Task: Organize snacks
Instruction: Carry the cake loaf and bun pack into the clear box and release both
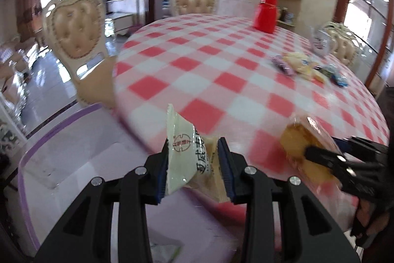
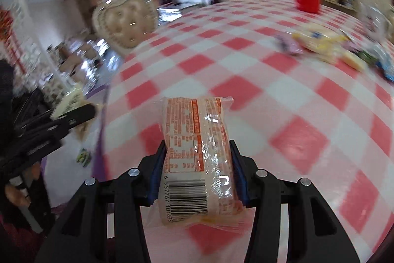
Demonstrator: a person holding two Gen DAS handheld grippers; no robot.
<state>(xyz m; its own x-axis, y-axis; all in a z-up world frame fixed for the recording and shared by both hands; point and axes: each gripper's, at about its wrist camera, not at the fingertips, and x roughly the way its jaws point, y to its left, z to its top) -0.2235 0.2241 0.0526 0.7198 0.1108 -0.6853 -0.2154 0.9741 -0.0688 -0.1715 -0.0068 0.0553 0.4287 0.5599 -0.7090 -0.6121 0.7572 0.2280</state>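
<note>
My left gripper (image 1: 193, 152) is shut on a cream-white snack packet (image 1: 183, 154) with red print, held above a clear bin with a purple rim (image 1: 32, 147) at the table's near left edge. My right gripper (image 2: 197, 154) is shut on an orange-printed cake packet (image 2: 197, 147) with a barcode, held over the red-and-white checked table (image 2: 283, 95). The cake packet also shows in the left wrist view (image 1: 303, 152), to the right of the left gripper. A pile of loose snacks (image 1: 307, 67) lies at the far right of the table; it also shows in the right wrist view (image 2: 327, 46).
A red jug (image 1: 267, 12) stands at the table's far side. A glass jar (image 1: 320, 41) stands behind the snack pile. Padded chairs (image 1: 76, 26) stand around the table at the left and back. A small green packet (image 2: 83, 155) lies in the bin.
</note>
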